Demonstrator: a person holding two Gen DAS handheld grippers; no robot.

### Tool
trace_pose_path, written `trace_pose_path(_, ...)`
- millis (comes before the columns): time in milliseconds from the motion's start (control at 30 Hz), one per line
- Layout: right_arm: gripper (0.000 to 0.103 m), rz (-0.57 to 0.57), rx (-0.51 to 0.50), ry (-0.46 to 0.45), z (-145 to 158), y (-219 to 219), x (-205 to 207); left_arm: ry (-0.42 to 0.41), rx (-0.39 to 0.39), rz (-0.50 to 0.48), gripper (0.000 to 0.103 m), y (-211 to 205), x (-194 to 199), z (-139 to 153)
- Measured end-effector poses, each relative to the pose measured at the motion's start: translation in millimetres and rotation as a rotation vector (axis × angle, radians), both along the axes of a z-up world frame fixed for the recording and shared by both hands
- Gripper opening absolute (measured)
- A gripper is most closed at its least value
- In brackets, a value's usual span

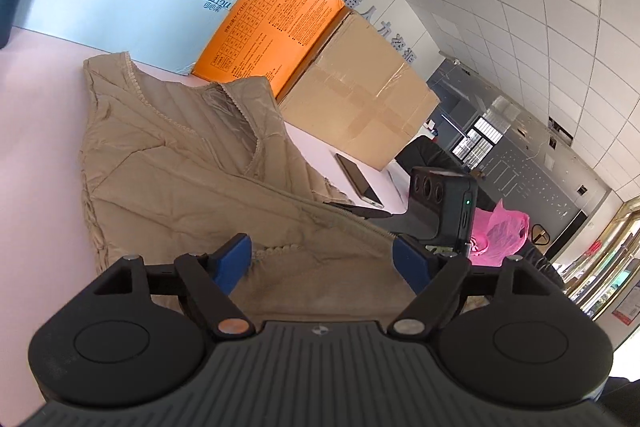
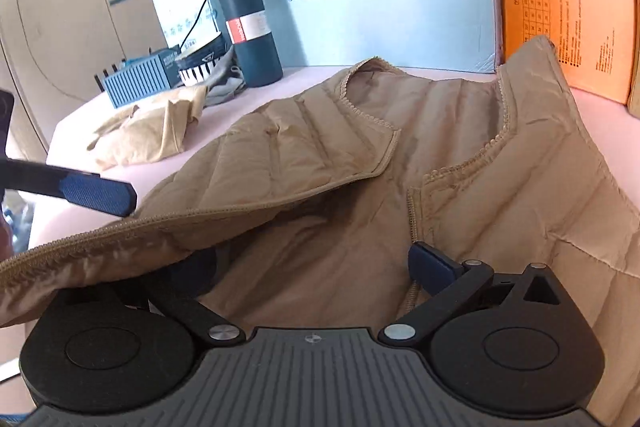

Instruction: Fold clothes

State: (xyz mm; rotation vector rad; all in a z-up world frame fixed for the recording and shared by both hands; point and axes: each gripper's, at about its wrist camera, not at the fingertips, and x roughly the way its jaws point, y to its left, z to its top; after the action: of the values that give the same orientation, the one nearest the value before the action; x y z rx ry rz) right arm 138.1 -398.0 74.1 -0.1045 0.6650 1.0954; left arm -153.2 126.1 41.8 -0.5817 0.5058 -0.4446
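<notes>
Two grippers: your left gripper [image 1: 322, 259] and right gripper [image 2: 316, 273] are spread wide over the vest [image 2: 460, 195].
Around: bottle [image 2: 250, 27], boxes [image 1: 360, 99] behind.
Hidden: vest flap covers one right finger.

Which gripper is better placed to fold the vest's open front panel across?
Right, probably. The right gripper sits open with one finger under the vest's raised zipper panel. The left gripper is open at the hem, gripping nothing.

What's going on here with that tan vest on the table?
A person with a gripper in each hand is folding a tan quilted vest spread on a pink table. The right gripper is open at the hem, with one front panel lifted and draped over its left finger. The left gripper is also open, straddling the vest's bottom edge. Boxes and a dark flask stand behind.
</notes>
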Motion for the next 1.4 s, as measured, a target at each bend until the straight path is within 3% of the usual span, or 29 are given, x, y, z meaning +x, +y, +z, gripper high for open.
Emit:
trace_pose_path(167,0.103,-0.013,0.027,0.001,4,1,-2,0.015,-0.02,-0.008,0.082,5,-11,-15)
trace_pose_path(267,0.103,-0.037,0.101,0.008,9,-10,1,0.041,0.006,-0.019,0.082,4,-13,-26)
trace_pose_path(467,0.103,-0.04,0.26,0.021,20,-24,6,0.05,0.15,-0.046,0.084,-15,-10,-31)
trace_pose_path(600,0.103,-0.06,0.222,0.097,20,-21,12,0.049,0.292,-0.072,0.085,-33,-13,-29)
trace_pose_path(700,0.103,-0.097,0.174,0.1,25,-27,12,0.035,0.382,-0.118,0.095,-47,-15,-27)
trace_pose_path(733,0.103,-0.124,0.172,0.086,28,-33,12,0.03,0.406,-0.138,0.102,-52,-15,-27)
trace_pose_path(833,0.103,-0.201,0.191,0.022,37,-51,10,0.009,0.464,-0.193,0.103,-64,-16,-26)
trace_pose_path(900,0.103,-0.235,0.231,-0.043,43,-60,7,0.005,0.435,-0.231,0.103,-65,-15,-23)
trace_pose_path(1033,0.103,-0.301,0.312,-0.173,54,-80,3,-0.007,0.273,-0.293,0.103,-57,-11,-11)
trace_pose_path(1100,0.103,-0.28,0.345,-0.172,56,-77,6,-0.027,0.263,-0.264,0.103,-54,-11,3)
trace_pose_path(1167,0.103,-0.219,0.371,-0.136,58,-68,13,-0.068,0.306,-0.181,0.103,-45,-11,20)
trace_pose_path(1267,0.103,-0.105,0.397,-0.088,63,-47,22,-0.083,0.495,0.09,0.103,-33,-4,45)
trace_pose_path(1400,0.103,-0.044,0.389,-0.009,64,-14,37,-0.037,0.675,0.262,0.103,-30,23,50)
